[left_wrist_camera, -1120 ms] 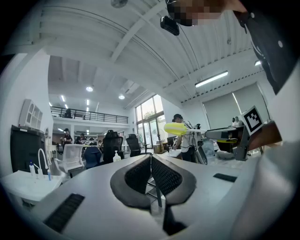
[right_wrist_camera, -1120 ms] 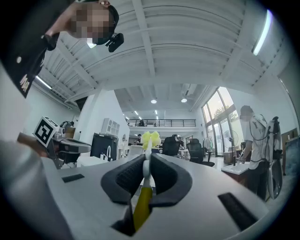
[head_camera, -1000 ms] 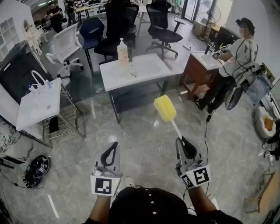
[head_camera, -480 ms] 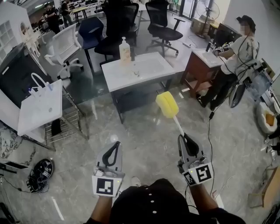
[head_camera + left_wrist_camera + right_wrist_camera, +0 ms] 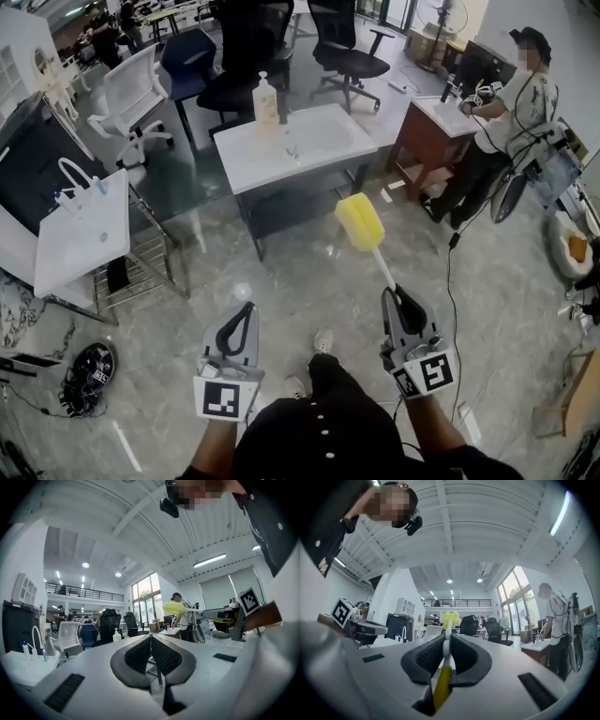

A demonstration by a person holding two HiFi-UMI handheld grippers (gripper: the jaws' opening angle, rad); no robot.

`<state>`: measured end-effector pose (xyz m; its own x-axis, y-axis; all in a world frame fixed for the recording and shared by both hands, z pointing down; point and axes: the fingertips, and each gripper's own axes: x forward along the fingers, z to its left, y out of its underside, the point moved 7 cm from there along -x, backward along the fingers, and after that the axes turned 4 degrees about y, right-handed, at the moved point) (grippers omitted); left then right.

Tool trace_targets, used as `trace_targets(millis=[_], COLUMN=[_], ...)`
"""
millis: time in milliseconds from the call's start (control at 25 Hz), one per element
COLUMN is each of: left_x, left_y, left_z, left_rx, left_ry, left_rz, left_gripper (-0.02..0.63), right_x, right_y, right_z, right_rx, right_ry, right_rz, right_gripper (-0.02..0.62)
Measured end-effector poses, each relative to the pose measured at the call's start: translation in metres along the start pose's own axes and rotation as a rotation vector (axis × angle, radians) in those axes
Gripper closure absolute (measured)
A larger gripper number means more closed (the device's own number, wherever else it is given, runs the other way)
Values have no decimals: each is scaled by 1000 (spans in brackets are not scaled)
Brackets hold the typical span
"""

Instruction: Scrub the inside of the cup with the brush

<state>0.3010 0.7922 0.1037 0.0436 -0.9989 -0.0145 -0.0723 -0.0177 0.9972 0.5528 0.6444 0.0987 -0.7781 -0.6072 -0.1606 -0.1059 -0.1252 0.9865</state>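
Brush (image 5: 360, 222) clamped in right tool (image 5: 392, 294) — left tool (image 5: 246, 310) closed, empty.

The left gripper (image 5: 246, 310) and right gripper (image 5: 390, 296) are held out before the body, side by side, roughly level. The left's jaws are pressed together on nothing — the right's clamp the brush (image 5: 366, 239) by its handle.

Brush (image 5: 360, 223): yellow sponge head, white stem, clamped in right gripper (image 5: 390, 295), angled up-forward.
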Motion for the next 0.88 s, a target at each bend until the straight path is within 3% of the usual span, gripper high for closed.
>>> trace_targets(millis=[880], left_x=[154], left_y=[11], left_z=[64], left_rx=[-7], left_ry=[-52], left_rz=[31], left_gripper=[580], right_x=[152], right_y=[34], right_z=[-91], right_rx=[19], right_ry=[-50], right_rz=[17], right_gripper=[546])
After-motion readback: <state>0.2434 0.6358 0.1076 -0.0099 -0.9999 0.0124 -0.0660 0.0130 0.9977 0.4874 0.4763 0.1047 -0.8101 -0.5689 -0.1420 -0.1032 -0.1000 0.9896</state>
